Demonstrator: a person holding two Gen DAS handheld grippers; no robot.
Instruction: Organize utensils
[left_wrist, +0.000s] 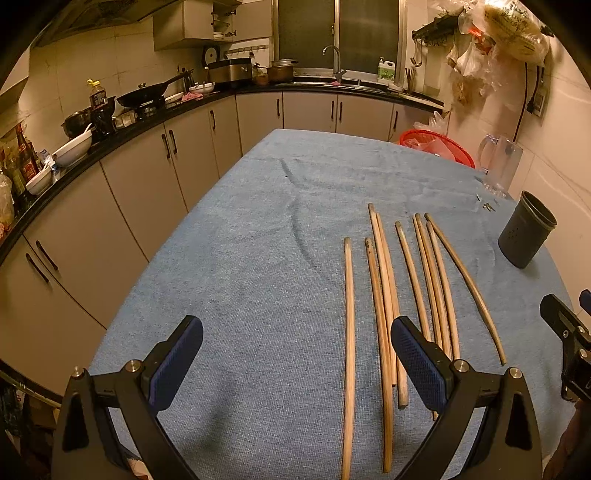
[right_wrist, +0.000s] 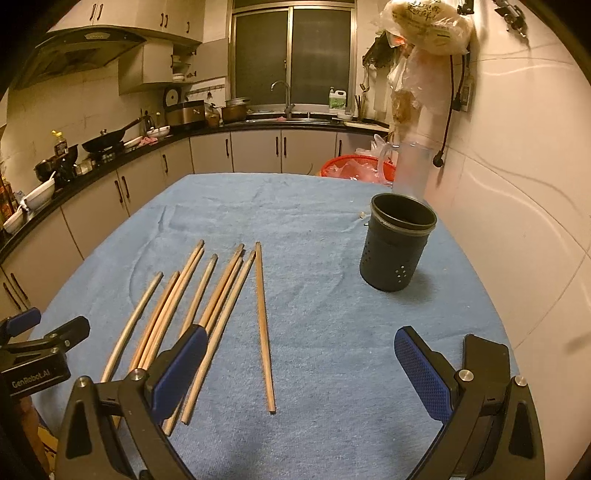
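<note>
room: dim kitchen, warm light, cabinets and sink behind; bench under blue towel cloth
chopsticks: loose fan lying flat on the cloth, left of centre in right view, some touching or overlapping; one stick apart on the holder side
holder: dark perforated cup, upright, well apart from the sticks, near the wall edge of bench; looks empty (bottom not visible)
left gripper: fingers spread, empty, low over near ends of the sticks; one blue pad covering several
right gripper: fingers spread, empty, lone stick between them
risk, grasp: thin round sticks on soft cloth, likely to roll or drag a neighbour; cloth could get pinched too
risk, drop-in: light cup could tip if a stick hits the rim at an angle
risk, arms: grippers close together (each visible in the other's view), possible clash
hidden: near stick ends under left fingers, exact count unclear; small bits by the clear jug too small to identify
</note>
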